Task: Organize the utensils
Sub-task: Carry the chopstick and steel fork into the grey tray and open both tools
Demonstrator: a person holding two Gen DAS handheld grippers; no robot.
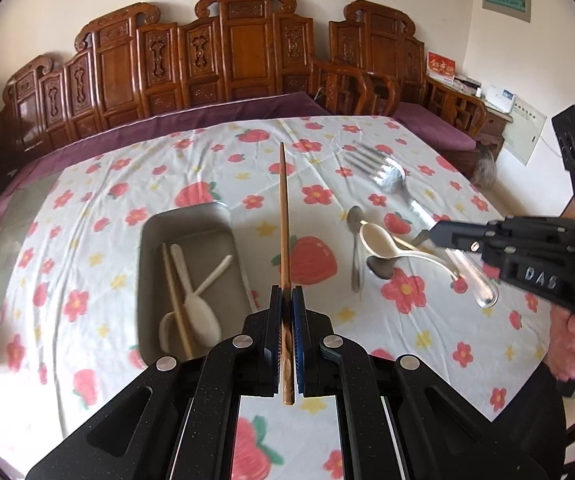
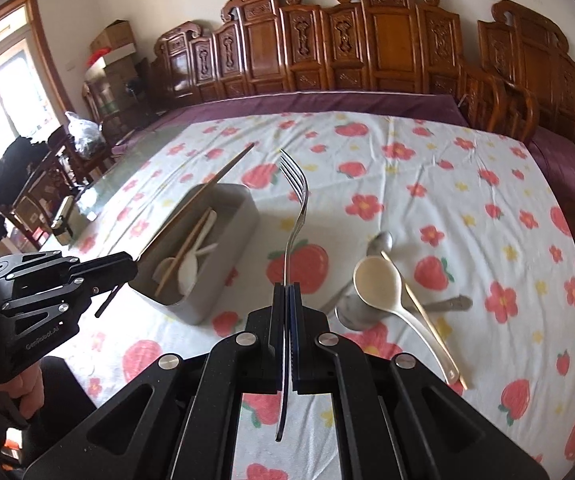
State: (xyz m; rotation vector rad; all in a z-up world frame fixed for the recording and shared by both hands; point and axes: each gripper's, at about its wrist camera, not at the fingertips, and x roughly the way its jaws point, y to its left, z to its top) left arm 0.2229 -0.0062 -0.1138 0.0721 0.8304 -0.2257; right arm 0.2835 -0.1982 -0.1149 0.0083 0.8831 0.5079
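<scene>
My left gripper [image 1: 286, 292] is shut on a brown wooden chopstick [image 1: 284, 216] that points away from me, held above the strawberry-print cloth. My right gripper [image 2: 287, 290] is shut on a metal fork [image 2: 297, 208], tines far and raised off the table. Each gripper shows in the other's view: the right gripper [image 1: 441, 232] with the fork [image 1: 391, 178], the left gripper [image 2: 127, 266] with the chopstick [image 2: 207, 184]. A grey tray [image 1: 187, 214] [image 2: 231, 260] holds one chopstick and white spoons. On the cloth lie a white spoon [image 2: 379, 280], a chopstick [image 2: 423, 312] and metal spoons [image 2: 381, 242].
A carved wooden bench [image 1: 243, 52] with a purple cushion runs along the table's far side. Bare glass tabletop [image 2: 127, 184] shows left of the cloth, with a small metal object [image 2: 63, 224] on it. A person's hand [image 1: 571, 340] grips the right tool.
</scene>
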